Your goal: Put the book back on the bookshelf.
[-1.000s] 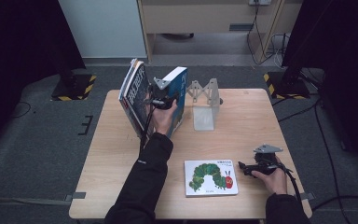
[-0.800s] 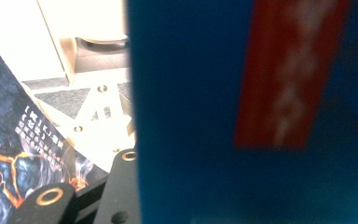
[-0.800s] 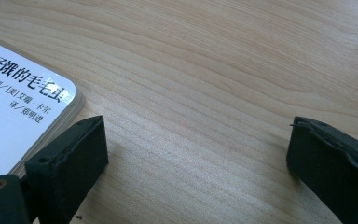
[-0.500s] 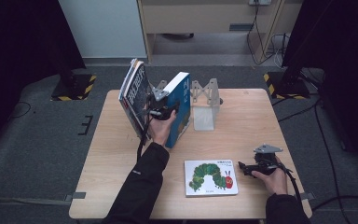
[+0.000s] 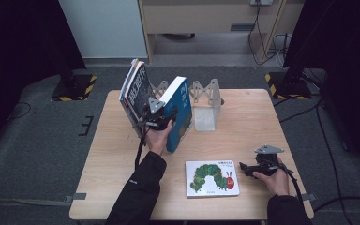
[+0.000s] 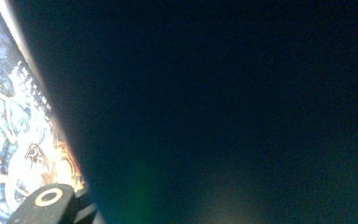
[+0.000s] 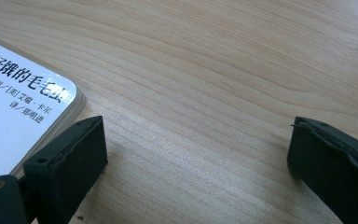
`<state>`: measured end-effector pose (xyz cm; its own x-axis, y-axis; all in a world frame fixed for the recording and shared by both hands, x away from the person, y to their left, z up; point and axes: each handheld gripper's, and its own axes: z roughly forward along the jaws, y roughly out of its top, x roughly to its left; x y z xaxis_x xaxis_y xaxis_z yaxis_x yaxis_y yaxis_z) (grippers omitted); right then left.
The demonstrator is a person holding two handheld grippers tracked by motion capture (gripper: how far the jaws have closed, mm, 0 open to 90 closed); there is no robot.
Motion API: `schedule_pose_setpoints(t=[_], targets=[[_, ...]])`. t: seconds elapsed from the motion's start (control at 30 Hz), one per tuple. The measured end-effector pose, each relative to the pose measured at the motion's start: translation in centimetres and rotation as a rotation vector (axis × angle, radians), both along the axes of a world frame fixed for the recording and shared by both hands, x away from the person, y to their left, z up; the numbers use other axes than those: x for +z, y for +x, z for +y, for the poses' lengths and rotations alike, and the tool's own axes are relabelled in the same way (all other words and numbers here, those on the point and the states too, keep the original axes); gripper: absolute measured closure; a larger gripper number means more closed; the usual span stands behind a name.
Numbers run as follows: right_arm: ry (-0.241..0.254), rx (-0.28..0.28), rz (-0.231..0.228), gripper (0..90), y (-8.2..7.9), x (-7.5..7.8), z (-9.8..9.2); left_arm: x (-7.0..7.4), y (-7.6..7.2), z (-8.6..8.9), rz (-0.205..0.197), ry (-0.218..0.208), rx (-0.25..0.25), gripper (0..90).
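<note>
Jaws of the left gripper (image 5: 161, 118) are clamping the blue book (image 5: 179, 112), which is standing tilted on the table (image 5: 243, 117) between the leaning book (image 5: 133, 91) and the metal bookend (image 5: 205, 105), bare wood lying before it. Near the front edge the right gripper (image 5: 243, 168) is resting open just beside the caterpillar book (image 5: 212, 178)

- A tilted book (image 5: 180, 110) stands on the bench (image 5: 262, 117), held in the left gripper (image 5: 157, 119).
- Just left of it, another book (image 5: 133, 91) leans at the bench's far left.
- A metal bookend rack (image 5: 205, 96) stands just right of the tilted book.
- A picture book (image 5: 212, 178) lies flat near the front edge.
- The right gripper (image 5: 243, 167) rests just right of the picture book, its fingers (image 7: 70, 154) on the bench.
</note>
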<state>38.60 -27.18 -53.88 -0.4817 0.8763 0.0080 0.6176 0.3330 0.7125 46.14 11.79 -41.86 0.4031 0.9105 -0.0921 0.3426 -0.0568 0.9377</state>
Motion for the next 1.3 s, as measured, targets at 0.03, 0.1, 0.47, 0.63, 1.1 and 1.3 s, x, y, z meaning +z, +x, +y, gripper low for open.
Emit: schedule_pose_setpoints(t=[0.03,0.1,0.47,0.63,1.1,1.3], targets=[[-0.001,-0.001,0.0,4.8,0.0,0.0,0.0,-0.1,-0.1,-0.1,-0.006,0.0,0.0,59.8],[-0.001,-0.001,0.0,4.8,0.0,0.0,0.0,-0.2,-0.3,-0.2,-0.015,0.0,0.0,59.8],[-0.002,-0.004,0.001,4.6,0.0,0.0,0.0,-0.6,-0.5,0.0,-0.039,-0.017,0.026,59.7],[-0.004,0.003,-0.001,4.1,0.1,0.0,0.0,-0.7,0.3,-0.6,-0.051,-0.015,0.029,59.9],[-0.001,0.006,0.004,3.4,0.2,0.0,0.1,-0.5,1.5,-0.9,-0.075,0.08,0.043,59.7],[-0.001,0.004,0.006,3.3,0.2,0.0,0.1,-0.7,1.3,-0.5,-0.089,0.08,0.055,59.7]])
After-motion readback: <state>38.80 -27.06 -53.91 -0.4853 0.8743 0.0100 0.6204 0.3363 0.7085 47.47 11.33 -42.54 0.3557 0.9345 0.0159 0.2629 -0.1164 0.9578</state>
